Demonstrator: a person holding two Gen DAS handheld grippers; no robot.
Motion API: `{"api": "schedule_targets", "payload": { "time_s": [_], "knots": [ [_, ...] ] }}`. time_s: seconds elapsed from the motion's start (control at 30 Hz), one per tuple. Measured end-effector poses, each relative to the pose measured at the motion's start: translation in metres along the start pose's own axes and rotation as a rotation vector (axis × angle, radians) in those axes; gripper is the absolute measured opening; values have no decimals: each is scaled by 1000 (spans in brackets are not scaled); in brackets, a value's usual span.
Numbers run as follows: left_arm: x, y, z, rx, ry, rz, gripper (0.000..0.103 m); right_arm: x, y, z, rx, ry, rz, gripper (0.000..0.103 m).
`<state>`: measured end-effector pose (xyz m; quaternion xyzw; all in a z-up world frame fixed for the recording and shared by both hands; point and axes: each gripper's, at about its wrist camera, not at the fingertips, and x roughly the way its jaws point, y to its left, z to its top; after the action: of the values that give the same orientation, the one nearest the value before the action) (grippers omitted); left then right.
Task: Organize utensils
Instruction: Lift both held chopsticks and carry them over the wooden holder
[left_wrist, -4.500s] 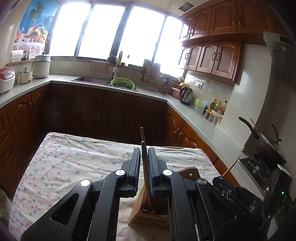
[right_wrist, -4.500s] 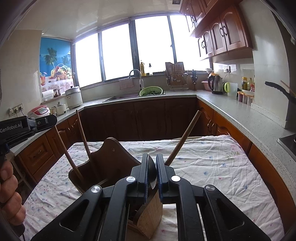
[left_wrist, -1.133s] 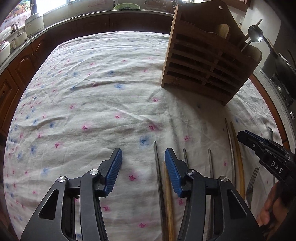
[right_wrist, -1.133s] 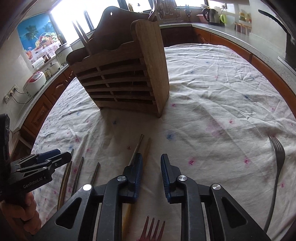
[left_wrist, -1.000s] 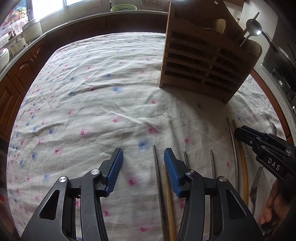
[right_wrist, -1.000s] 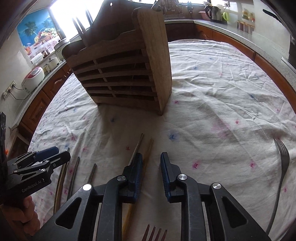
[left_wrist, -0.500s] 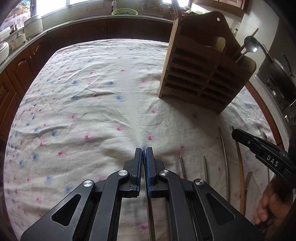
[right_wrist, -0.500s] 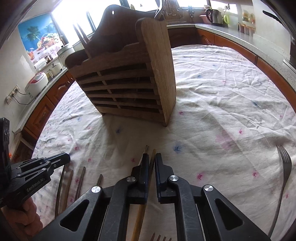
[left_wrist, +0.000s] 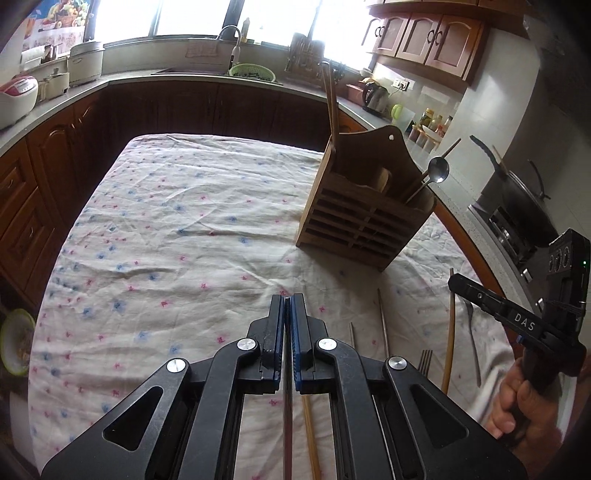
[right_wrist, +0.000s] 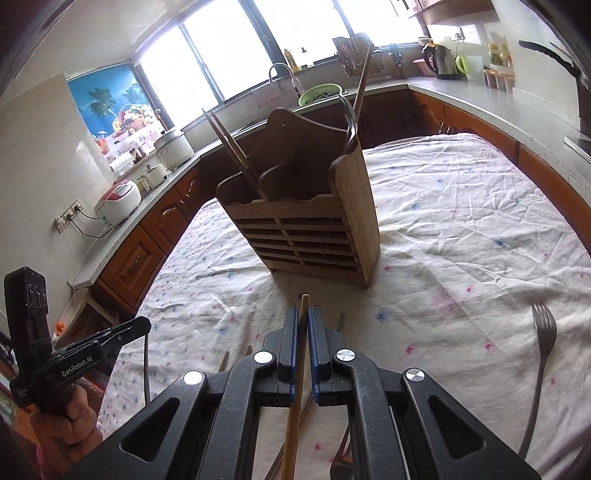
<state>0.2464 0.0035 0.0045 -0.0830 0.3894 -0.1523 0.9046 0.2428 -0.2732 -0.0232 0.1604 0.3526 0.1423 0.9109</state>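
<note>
Left grip: while you hold it above the floral tablecloth (left_wrist: 166, 229), your left gripper (left_wrist: 287, 301) is clenched on a thin metal chopstick (left_wrist: 287, 417) running back under the frame.
Right grip: your right gripper (right_wrist: 303, 314) is clamped on a wooden chopstick (right_wrist: 295, 406) whose tip pokes just past the pads.
Writing: the right gripper's side reads "DAS" in the left view; the left one reads "GenRobot.AI" in the right view.
Holder: the slatted wooden utensil holder (left_wrist: 364, 218) stands upright on the cloth ahead of you, with a spoon (left_wrist: 436, 173) and chopsticks already in it.
Loose pieces: a fork (right_wrist: 541, 365) lies on the cloth to your right; more chopsticks lie near your right hand (left_wrist: 524, 402).
</note>
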Motion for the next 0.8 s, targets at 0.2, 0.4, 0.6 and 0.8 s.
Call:
{"api": "schedule_targets", "payload": {
  "time_s": [0.2, 0.4, 0.6, 0.8],
  "knots": [
    [-36, -2, 3, -3, -77, -7, 3, -24, 12, 5, -20, -54, 15, 5],
    [-60, 1, 3, -10, -139, -3, 3, -50, 19, 7, -31, -125, 23, 5],
    [-81, 2, 0, -14, -187, -2, 3, -73, 24, 4, -50, -181, 30, 5],
    [-98, 3, 1, -22, -229, -6, 3, -92, 26, 4, -61, -227, 35, 5]
  ]
}}
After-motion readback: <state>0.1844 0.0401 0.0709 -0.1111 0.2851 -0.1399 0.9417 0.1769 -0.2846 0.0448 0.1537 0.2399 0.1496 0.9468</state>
